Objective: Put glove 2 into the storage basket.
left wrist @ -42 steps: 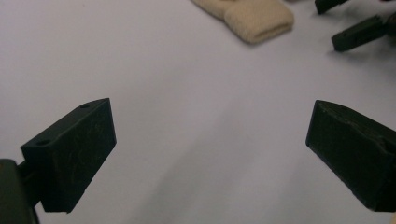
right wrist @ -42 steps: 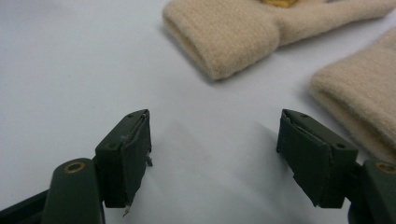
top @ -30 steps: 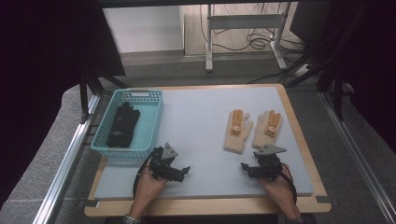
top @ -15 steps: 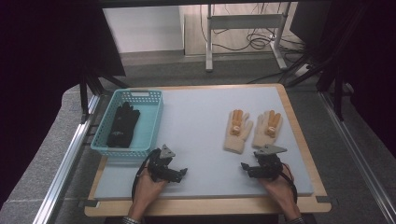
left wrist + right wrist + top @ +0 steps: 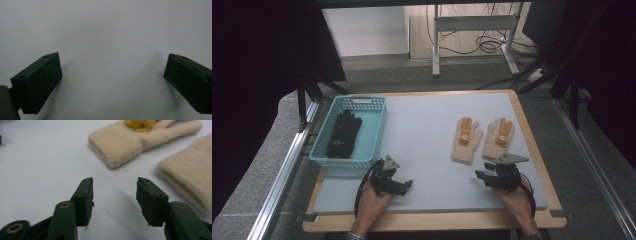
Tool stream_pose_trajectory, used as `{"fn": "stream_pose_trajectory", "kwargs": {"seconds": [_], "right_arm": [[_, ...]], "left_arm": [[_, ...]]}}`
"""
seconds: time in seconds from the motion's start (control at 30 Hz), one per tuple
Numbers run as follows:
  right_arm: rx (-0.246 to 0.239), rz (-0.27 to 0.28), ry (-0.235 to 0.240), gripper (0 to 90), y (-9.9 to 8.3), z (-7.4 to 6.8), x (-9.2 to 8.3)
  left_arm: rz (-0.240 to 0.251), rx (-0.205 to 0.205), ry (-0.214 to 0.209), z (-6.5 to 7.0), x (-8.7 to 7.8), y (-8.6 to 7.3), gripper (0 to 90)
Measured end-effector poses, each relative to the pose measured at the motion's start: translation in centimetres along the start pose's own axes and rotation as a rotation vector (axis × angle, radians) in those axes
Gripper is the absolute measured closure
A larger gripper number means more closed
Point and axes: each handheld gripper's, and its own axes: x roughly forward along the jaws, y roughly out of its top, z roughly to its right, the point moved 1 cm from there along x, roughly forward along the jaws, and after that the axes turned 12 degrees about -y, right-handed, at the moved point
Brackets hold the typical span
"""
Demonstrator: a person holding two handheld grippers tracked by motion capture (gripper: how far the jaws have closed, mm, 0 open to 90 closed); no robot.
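Beyond my right gripper [image 5: 115, 192], whose empty jaws are closing to half-open, both gloves [image 5: 140, 138] are running off-frame; my left gripper [image 5: 112, 80] is gaping wide, empty.

I see two cream knit gloves [image 5: 467, 141] [image 5: 497, 139] with orange patches lying flat side by side on the right of the bench, cuffs toward me, fingers pointing away.

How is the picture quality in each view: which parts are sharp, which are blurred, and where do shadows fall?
High view: the table is evenly lit, its surroundings dark. Left gripper view: soft focus, faint shadows on the white surface beside both jaws. Right gripper view: the right hand-held gripper is fairly sharp, the beige gloves behind it slightly blurred, with soft shadows beneath them.
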Motion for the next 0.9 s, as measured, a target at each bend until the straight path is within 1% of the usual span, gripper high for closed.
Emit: {"fn": "stream_pose_trajectory", "kwargs": {"seconds": [0.03,0.1,0.13,0.2,0.23,0.3,0.33,0.43,0.5,0.53,0.57,0.6,0.63,0.67,0.73,0.77,0.8,0.83,0.87,0.9], "right_arm": [[0.000,0.000,0.000,50.1,0.0,0.0,0.0],[0.003,-0.004,-0.012,52.5,0.0,0.6,-0.4],[0.012,-0.011,-0.016,54.0,-0.1,1.2,-0.7],[0.025,-0.013,-0.016,55.0,0.0,1.7,-0.9],[0.025,-0.013,-0.016,55.0,0.0,1.7,-0.9],[0.035,-0.010,-0.013,56.6,0.2,2.1,-1.1],[0.039,-0.004,-0.013,58.5,0.6,2.4,-1.1],[0.042,-0.002,-0.011,61.0,1.2,2.7,-0.8],[0.035,-0.006,-0.019,65.1,1.8,2.9,-0.4],[0.038,-0.009,-0.022,68.1,2.5,3.1,0.1],[0.038,-0.009,-0.022,68.1,2.5,3.1,0.1],[0.042,-0.009,-0.026,70.9,3.2,3.2,0.6],[0.042,-0.009,-0.026,70.9,3.2,3.2,0.6],[0.046,-0.010,-0.029,71.5,4.0,3.3,1.3],[0.046,-0.013,-0.032,71.5,4.6,3.3,1.9],[0.046,-0.013,-0.032,71.5,4.6,3.3,1.9],[0.044,-0.016,-0.044,68.2,5.3,3.1,2.8],[0.043,-0.017,-0.050,66.2,5.5,3.1,3.2],[0.043,-0.017,-0.050,66.2,5.5,3.1,3.2],[0.044,-0.023,-0.074,60.1,5.9,3.0,4.1]], "left_arm": [[0.000,0.000,0.000,0.0,0.0,0.0,1.7],[0.000,0.000,0.000,0.0,0.0,0.0,1.8],[0.000,0.000,0.000,0.0,0.0,0.0,1.8],[0.001,0.000,0.001,0.0,0.0,0.0,1.8],[0.001,0.000,0.001,0.0,0.0,0.0,1.8],[0.000,0.000,0.001,0.0,0.0,0.0,1.9],[0.001,-0.001,0.001,0.0,0.0,0.0,1.9],[0.001,-0.001,0.001,0.0,0.0,0.0,1.9],[0.001,0.000,0.001,0.0,0.0,0.0,1.9],[0.001,0.000,0.001,0.0,0.0,0.0,1.9],[0.001,0.000,0.001,0.0,0.0,0.0,1.9],[0.001,0.000,0.001,0.0,0.0,0.0,1.9],[0.001,0.000,0.001,0.0,0.0,0.0,1.9],[0.000,0.000,0.001,0.0,0.0,0.0,1.9],[0.000,-0.001,0.001,0.0,0.0,0.0,1.9],[0.001,-0.001,0.001,0.0,0.0,0.0,1.9],[0.001,-0.001,0.001,0.0,0.0,0.0,1.9],[0.001,-0.001,0.001,0.0,0.0,0.0,1.9],[0.001,-0.001,0.001,0.0,0.0,0.0,1.9],[0.001,-0.001,0.001,0.0,0.0,0.0,1.9]]}}
